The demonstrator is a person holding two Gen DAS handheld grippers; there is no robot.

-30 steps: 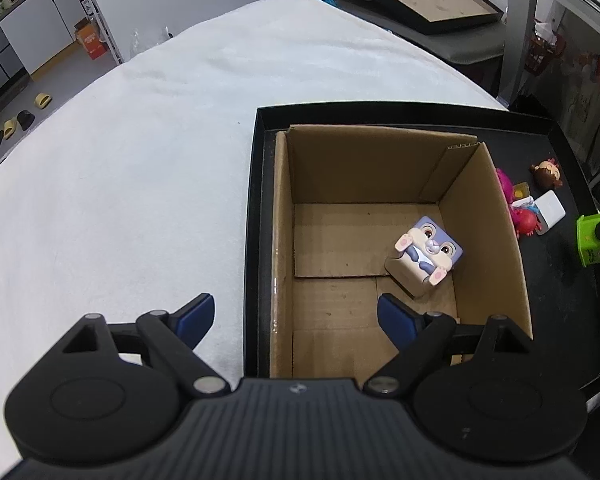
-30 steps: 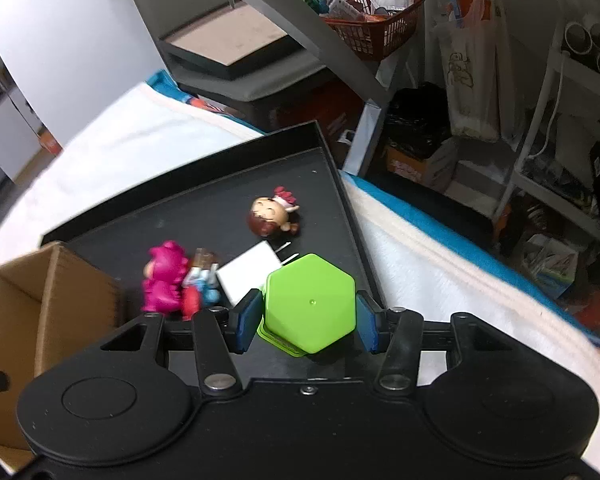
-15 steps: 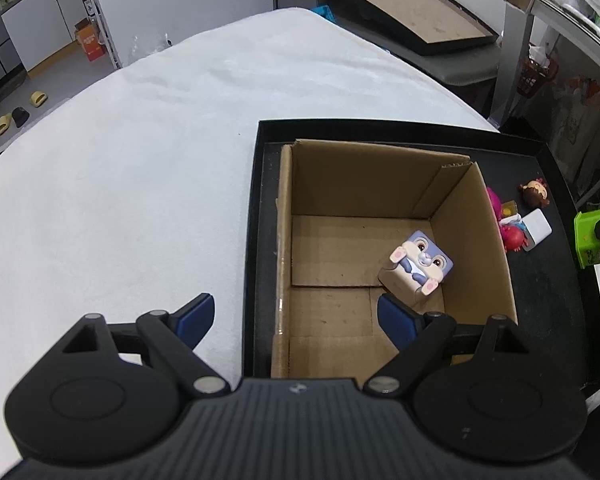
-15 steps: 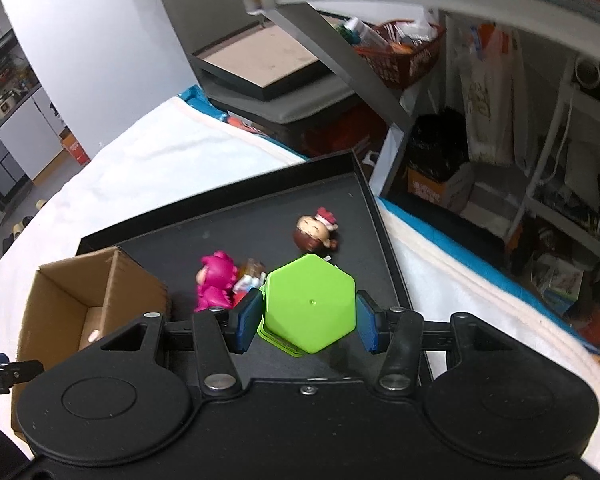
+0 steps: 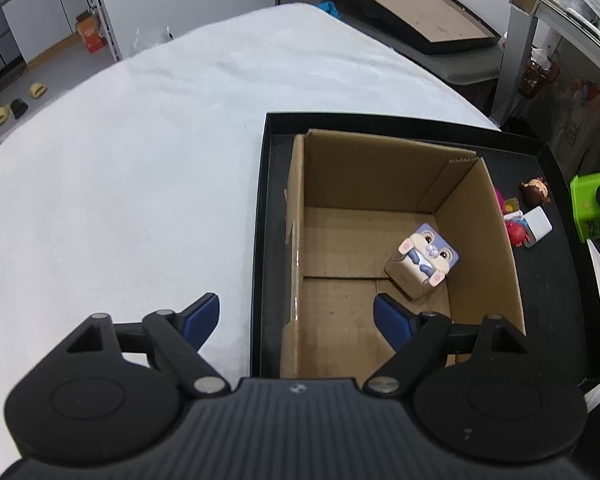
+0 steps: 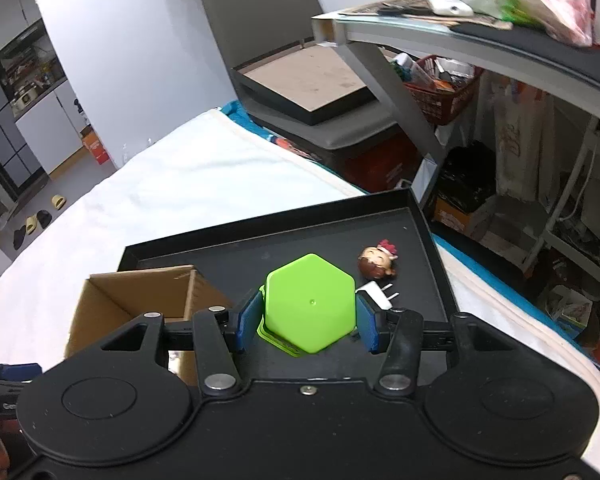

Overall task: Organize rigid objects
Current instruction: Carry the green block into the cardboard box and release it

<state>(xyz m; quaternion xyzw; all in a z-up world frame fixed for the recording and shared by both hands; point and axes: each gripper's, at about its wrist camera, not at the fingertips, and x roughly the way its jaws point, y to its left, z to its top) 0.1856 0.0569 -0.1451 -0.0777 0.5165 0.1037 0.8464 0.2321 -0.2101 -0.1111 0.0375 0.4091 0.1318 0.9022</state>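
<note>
My right gripper (image 6: 309, 314) is shut on a bright green hexagonal box (image 6: 310, 300), held in the air above the black tray (image 6: 260, 256). The same green box (image 5: 588, 208) shows at the right edge of the left wrist view. An open cardboard box (image 5: 380, 168) stands in the tray's left half, with a bunny-faced cube (image 5: 424, 260) lying inside near its right wall. My left gripper (image 5: 296, 306) hovers over the box's near left corner. Its jaws are closing slightly but stand wide, and they grip nothing.
On the tray to the right of the box lie a brown-haired doll head (image 6: 378, 264), a pink and red figure (image 5: 514, 228) and a small white plug-like piece (image 6: 374, 294). White cloth (image 5: 140, 160) covers the table. A grey shelf frame (image 6: 400, 96) and clutter stand past the right edge.
My right gripper has risen with the green box, and the tray and toys now lie farther below it. The left gripper has barely moved.
</note>
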